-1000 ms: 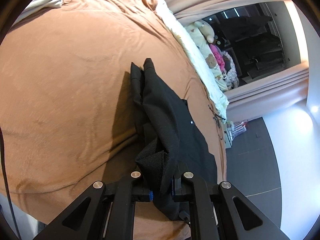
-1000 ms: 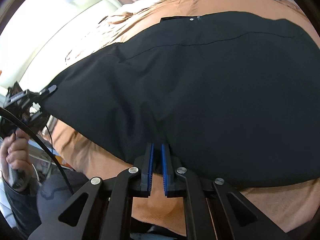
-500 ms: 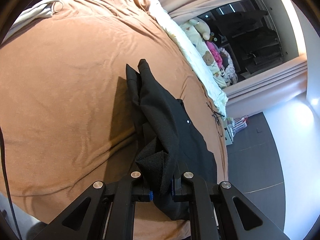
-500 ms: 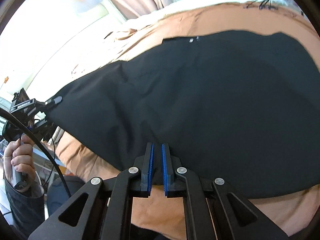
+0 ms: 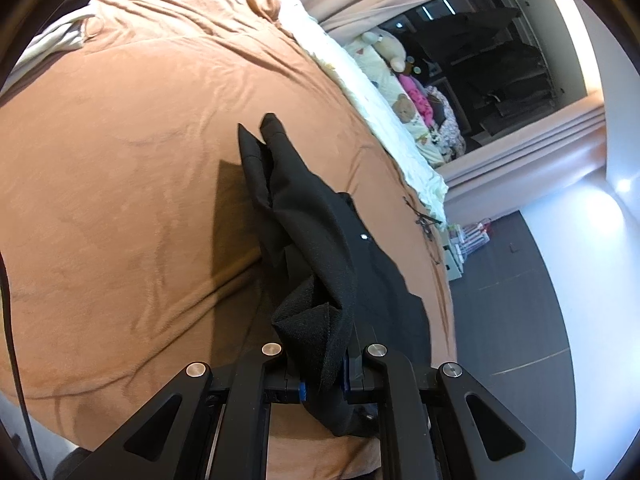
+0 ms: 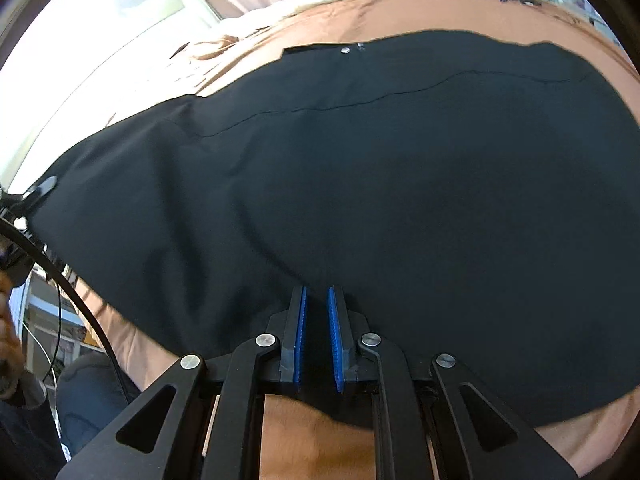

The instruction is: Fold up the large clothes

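A large black garment (image 6: pixel 400 184) with metal snaps lies spread across a brown bedspread (image 6: pixel 440 20). In the left wrist view the garment (image 5: pixel 320 240) runs away from me in a bunched strip. My left gripper (image 5: pixel 323 364) is shut on a folded corner of it, lifted a little off the brown bedspread (image 5: pixel 120 160). My right gripper (image 6: pixel 317 312) sits at the garment's near edge with its blue pads a narrow gap apart, the black cloth edge lying between them. The left gripper (image 6: pixel 38 192) also shows at the far left of the right wrist view, holding the garment's end.
White bedding (image 5: pixel 360 76) and stuffed toys (image 5: pixel 404 80) line the bed's far side. A dark mirror or wardrobe (image 5: pixel 500 60) and grey floor (image 5: pixel 520 300) lie to the right. A cable (image 6: pixel 72 292) and the person's hand (image 6: pixel 8 320) are at the left.
The right gripper's pads have parted slightly around the garment edge. The garment has been drawn flatter over the bed. The left gripper keeps its hold.
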Motion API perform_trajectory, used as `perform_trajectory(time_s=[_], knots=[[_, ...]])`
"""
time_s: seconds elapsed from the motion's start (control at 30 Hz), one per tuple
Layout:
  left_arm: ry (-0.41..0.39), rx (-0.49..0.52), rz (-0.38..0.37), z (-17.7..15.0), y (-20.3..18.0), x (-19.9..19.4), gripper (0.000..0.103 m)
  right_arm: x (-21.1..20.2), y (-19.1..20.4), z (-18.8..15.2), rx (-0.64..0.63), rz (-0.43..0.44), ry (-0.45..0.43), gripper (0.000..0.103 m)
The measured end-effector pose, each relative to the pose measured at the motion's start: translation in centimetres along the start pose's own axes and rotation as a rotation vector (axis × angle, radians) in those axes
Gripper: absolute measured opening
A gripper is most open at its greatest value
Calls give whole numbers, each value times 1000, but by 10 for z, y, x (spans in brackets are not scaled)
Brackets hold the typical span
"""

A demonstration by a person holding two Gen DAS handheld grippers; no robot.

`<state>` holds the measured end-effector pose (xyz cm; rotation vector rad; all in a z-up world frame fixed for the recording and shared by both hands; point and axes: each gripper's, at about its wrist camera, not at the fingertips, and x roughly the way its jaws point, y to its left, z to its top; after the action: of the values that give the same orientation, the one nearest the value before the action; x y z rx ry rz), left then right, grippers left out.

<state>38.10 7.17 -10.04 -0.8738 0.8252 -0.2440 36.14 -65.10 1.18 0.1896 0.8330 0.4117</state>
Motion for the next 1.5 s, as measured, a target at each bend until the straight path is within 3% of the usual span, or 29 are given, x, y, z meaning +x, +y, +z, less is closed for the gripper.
perform_trajectory(time_s=[0.17,0.27,0.37,0.57,0.63,0.67,0.7,0.87,1.07,1.2,1.5], knots=[[11,63,-52,2,-28,3,11,14,17,4,-71,-41,8,8],[22,110,-83,1,-51,6,11,11,8,6,-5,10,4,8],[30,166,-110,1,-79,8,11,-9,-5,1,44,50,-17,8],[72,265,-163,-6,-134,22,11,-78,-27,-11,118,88,-150,8],[89,292,-180,-11,-150,28,11,-107,-40,-22,161,122,-198,24],[98,309,-188,-15,-160,32,11,-123,-47,-28,184,137,-223,58],[106,321,-194,-17,-168,36,11,-138,-53,-34,203,151,-251,79],[157,378,-216,-31,-205,60,11,-205,-76,-64,262,169,-362,79],[234,421,-232,-53,-242,104,11,-274,-118,-110,340,106,-480,79],[319,442,-220,-78,-263,149,11,-276,-139,-138,412,77,-485,79],[502,538,-106,-154,-285,238,11,-255,-169,-190,558,42,-431,79]])
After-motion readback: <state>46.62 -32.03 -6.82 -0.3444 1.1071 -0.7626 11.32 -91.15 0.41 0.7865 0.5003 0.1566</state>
